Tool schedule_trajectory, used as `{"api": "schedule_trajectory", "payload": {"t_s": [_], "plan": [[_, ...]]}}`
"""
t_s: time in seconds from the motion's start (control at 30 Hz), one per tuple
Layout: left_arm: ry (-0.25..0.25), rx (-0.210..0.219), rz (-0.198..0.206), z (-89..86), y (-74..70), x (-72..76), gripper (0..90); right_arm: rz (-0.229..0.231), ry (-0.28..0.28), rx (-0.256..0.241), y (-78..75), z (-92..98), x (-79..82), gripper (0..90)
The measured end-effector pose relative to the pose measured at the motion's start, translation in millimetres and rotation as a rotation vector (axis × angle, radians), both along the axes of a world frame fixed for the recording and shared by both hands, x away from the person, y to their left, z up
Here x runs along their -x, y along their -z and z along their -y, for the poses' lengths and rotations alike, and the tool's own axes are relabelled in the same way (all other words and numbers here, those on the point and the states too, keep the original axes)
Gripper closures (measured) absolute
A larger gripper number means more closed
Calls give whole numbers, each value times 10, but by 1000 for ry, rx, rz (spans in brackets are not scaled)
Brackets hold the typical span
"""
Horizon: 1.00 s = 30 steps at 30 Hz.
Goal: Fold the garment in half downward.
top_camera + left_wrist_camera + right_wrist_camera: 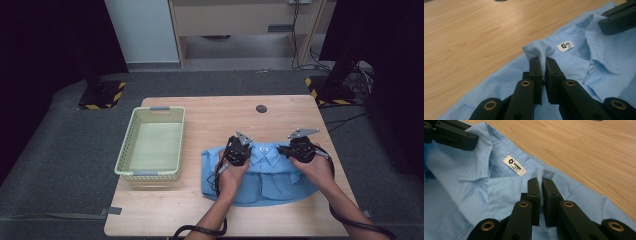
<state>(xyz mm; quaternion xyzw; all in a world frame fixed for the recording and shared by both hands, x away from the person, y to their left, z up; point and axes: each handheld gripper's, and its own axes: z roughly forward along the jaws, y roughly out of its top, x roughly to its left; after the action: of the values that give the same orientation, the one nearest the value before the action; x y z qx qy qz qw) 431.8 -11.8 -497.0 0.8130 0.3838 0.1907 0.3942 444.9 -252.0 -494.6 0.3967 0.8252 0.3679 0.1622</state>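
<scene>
Two grippers' fingers (535,67) pinch the blue shirt (270,180) beside its collar (477,152)

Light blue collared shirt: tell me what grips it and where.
Both grippers hold the light blue collared cotton shirt. The left gripper pinches a raised fold at the shoulder beside the collar; the right gripper pinches the other shoulder.

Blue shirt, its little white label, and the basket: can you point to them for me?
blue shirt (272,187), high view, front panel below the hands.
white label (514,165), right gripper view, middle of the label.
basket (127,145), high view, its left wall.
</scene>
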Motion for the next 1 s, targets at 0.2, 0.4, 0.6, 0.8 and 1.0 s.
{"api": "schedule_trajectory", "payload": {"t_s": [0.2,0.4,0.6,0.8,1.0], "plan": [[29,5,34,-3,-82,256,857,34,-17,-23,-114,44,253,861],[48,25,38,-83,-77,486,856,60,-35,-52,-164,87,514,863],[59,24,42,-132,-28,657,851,83,-51,-50,-194,78,658,866],[55,7,36,-156,16,709,738,114,-67,-23,-255,2,716,868],[59,-89,32,-100,88,679,339,135,-74,-26,-304,-3,751,868]]}}
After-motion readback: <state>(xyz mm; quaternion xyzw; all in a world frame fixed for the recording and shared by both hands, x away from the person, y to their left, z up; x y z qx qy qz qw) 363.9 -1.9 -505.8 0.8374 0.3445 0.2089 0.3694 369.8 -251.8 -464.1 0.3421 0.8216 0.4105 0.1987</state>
